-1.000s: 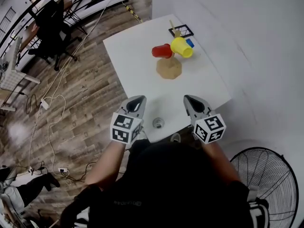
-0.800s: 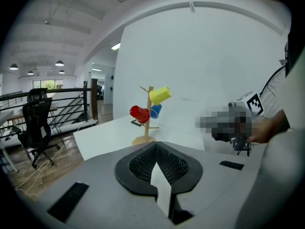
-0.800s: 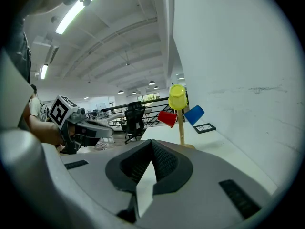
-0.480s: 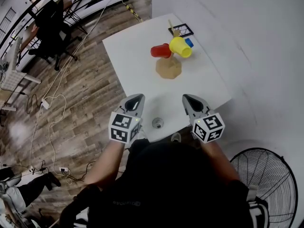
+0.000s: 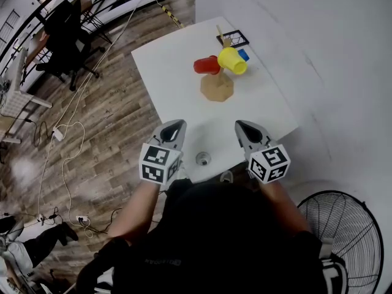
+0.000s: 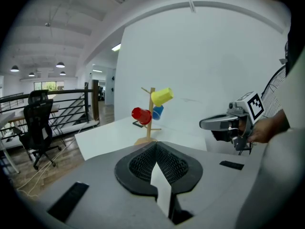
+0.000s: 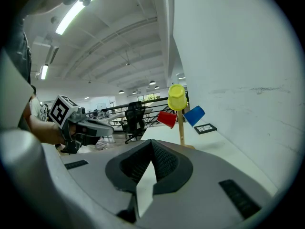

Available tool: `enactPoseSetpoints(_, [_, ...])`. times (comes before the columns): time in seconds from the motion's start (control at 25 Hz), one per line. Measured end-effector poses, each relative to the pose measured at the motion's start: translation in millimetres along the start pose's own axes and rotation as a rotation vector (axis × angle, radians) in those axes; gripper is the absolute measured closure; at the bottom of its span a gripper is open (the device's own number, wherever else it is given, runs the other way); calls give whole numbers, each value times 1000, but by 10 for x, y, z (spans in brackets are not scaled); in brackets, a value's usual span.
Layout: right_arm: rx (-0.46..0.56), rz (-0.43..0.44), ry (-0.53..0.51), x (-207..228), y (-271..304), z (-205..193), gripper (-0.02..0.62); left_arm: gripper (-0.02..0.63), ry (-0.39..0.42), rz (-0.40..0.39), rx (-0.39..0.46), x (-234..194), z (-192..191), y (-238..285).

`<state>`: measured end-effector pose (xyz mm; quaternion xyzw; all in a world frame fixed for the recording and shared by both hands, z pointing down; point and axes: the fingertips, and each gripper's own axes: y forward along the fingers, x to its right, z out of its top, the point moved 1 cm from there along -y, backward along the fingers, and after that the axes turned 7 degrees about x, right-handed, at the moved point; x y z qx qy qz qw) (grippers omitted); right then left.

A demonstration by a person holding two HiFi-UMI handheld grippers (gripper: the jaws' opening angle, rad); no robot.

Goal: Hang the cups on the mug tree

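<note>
A red cup (image 5: 207, 65), yellow cup (image 5: 233, 60), blue cup (image 5: 244, 55); tan mug tree (image 5: 217, 87); white table (image 5: 177, 84).

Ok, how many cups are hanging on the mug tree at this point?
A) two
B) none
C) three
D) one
C: the right gripper view shows a red cup, a yellow cup and a blue cup, all hung on the mug tree.
</note>
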<state>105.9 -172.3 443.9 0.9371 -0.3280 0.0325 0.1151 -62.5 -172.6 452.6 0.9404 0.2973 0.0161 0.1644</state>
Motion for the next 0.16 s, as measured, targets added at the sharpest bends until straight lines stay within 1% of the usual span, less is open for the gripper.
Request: enactPoseSetpoints(0.16, [0,0,1,10,10,-4,588,589,4,1,-3,-10,-1,6])
